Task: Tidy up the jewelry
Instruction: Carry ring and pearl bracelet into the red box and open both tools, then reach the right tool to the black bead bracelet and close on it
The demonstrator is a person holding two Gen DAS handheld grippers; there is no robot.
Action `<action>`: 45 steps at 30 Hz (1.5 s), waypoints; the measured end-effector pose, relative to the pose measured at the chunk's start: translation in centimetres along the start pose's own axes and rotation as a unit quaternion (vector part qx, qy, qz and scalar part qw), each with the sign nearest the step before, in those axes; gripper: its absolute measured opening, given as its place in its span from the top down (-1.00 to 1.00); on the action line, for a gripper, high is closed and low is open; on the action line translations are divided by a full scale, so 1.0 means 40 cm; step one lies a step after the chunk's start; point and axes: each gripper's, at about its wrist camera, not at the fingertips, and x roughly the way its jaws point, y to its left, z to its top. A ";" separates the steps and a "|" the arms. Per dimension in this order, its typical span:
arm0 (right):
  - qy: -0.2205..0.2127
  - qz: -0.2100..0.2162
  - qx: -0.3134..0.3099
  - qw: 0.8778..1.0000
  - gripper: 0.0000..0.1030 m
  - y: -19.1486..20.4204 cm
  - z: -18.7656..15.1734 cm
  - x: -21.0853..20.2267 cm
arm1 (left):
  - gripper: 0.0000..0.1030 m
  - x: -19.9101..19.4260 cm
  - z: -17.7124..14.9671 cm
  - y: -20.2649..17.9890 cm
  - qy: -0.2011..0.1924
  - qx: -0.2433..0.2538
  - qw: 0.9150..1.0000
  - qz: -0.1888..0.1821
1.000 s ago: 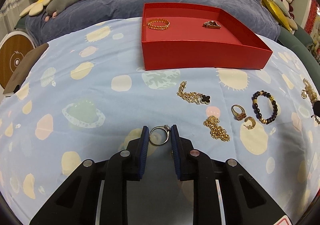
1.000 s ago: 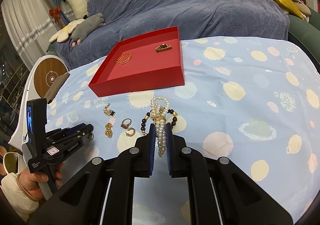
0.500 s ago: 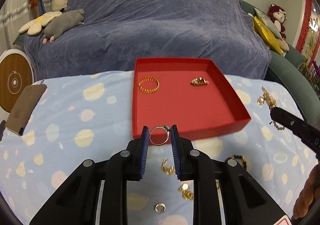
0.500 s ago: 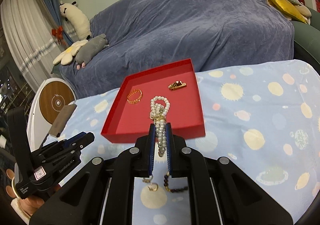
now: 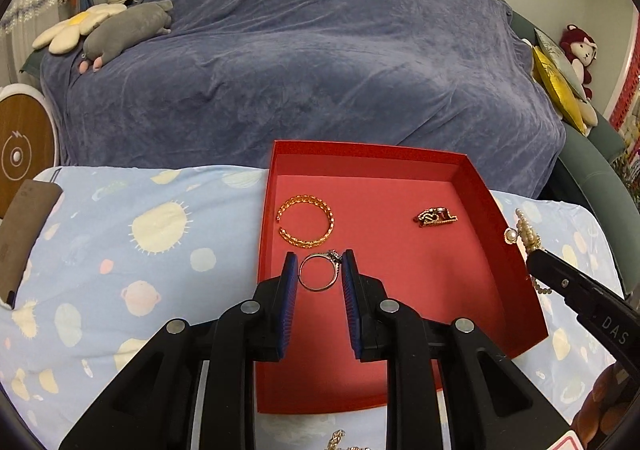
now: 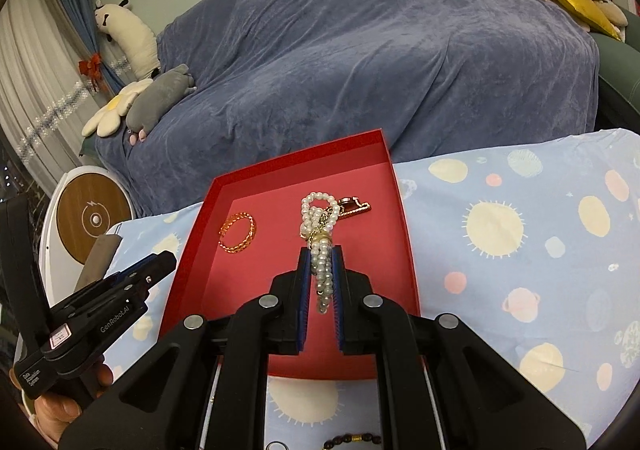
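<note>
Left wrist view: the left gripper [image 5: 320, 270] is held over the red tray [image 5: 516, 274], pointing toward the sofa. Its two blue pads pinch a silver ring [image 5: 320, 272] between them, so the ring hangs above the tray floor. On that floor lie a gold bangle [image 5: 306, 226] at the left and a small gold clasp piece [image 5: 436, 217] at the right. They are well apart.

In the right wrist view, the right gripper [image 6: 321, 278] also points over the tray, from the near edge. Its pads are squeezed on a pearl bracelet [image 6: 320, 234]. The pearl loop sticks out past the tips. The left gripper shows here at the left side, beside the tray's left wall, with a hand [image 6: 60, 408] under it.

The tray sits on a blue cloth with suns and planets [image 6: 520, 250].
</note>
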 end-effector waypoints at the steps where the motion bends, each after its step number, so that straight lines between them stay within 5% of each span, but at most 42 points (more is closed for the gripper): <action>1: 0.002 -0.002 -0.001 1.000 0.82 -0.002 0.000 0.015 | 0.62 0.010 0.002 0.003 0.002 -0.002 1.000 0.001; 11: 0.019 -0.012 -0.003 1.000 0.72 -0.004 -0.012 0.080 | 0.58 0.075 -0.003 0.008 0.011 -0.001 1.000 0.027; 14: 0.009 -0.016 -0.004 1.000 0.65 -0.008 -0.006 0.059 | 0.43 0.075 -0.006 0.003 0.009 0.005 0.999 0.032; 19: -0.006 -0.010 0.006 1.000 0.64 -0.015 0.002 -0.003 | 0.01 0.028 0.002 0.010 -0.011 0.000 1.000 0.027; 24: -0.016 -0.012 -0.004 1.000 0.60 -0.004 -0.022 -0.083 | -0.06 -0.055 0.009 0.020 -0.030 -0.008 0.999 0.021; 27: -0.020 -0.013 -0.013 1.000 0.36 0.000 -0.055 -0.134 | -0.06 -0.115 0.001 0.023 -0.040 -0.006 0.999 0.022; 38: 0.026 -0.010 0.001 1.000 0.36 -0.041 -0.232 -0.255 | -0.06 -0.254 -0.184 0.038 -0.011 0.011 0.999 0.036; 45: 0.062 -0.033 -0.019 0.997 0.33 -0.062 -0.303 -0.219 | -0.09 -0.275 -0.258 0.023 -0.011 0.023 0.999 0.025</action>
